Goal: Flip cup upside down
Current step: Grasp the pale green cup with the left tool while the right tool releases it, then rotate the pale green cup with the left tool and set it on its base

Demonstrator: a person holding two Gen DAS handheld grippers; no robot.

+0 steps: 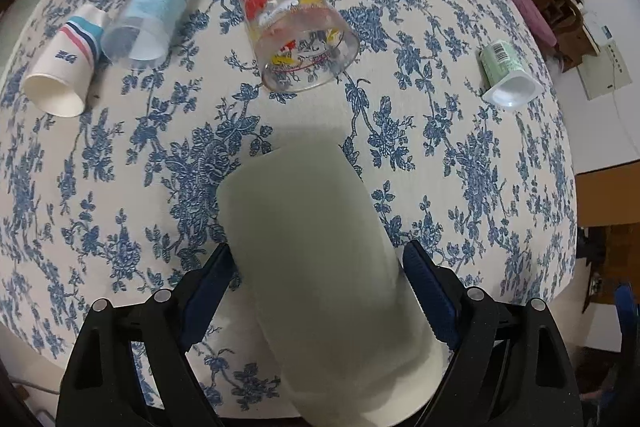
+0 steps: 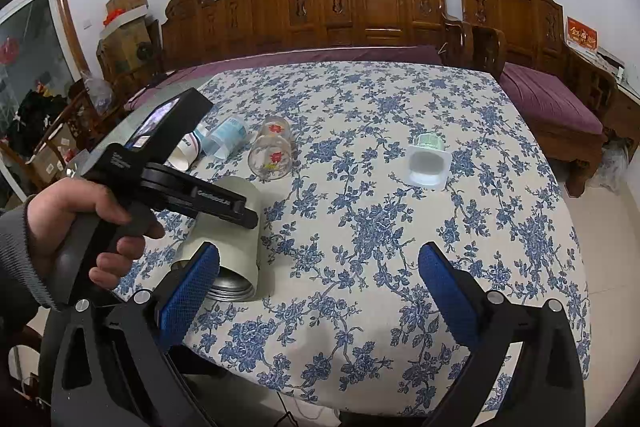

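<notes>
Left wrist view: the left gripper (image 1: 318,291) is bracketing the pale cup (image 1: 320,267), which is lying on its side on the flowered tablecloth (image 1: 460,167) with its closed base pointing away from the tongs and its open mouth pointing back toward them. The blue pads (image 1: 430,297) are sitting against, or just beside, the cup's flanks; whether they are actually pinching it cannot be told from these views. Right wrist view: the right gripper (image 2: 320,287) is hanging over the near table edge with its fingers spread wide and nothing between them, the cup (image 2: 232,227) lying just beyond its left finger, metal rim facing the camera, while the person's left hand (image 2: 76,227) is squeezing the other tool's handle. Well beyond the left tongs, four other vessels are lying tipped over: a printed glass (image 1: 296,27), a clear tube (image 1: 148,15), a striped paper cup (image 1: 64,67) and, off to the right, a green yogurt pot (image 1: 506,75). Judged progress: the grasp is at most being established; lifting, turning the mouth downward and setting the cup down are all remaining
</notes>
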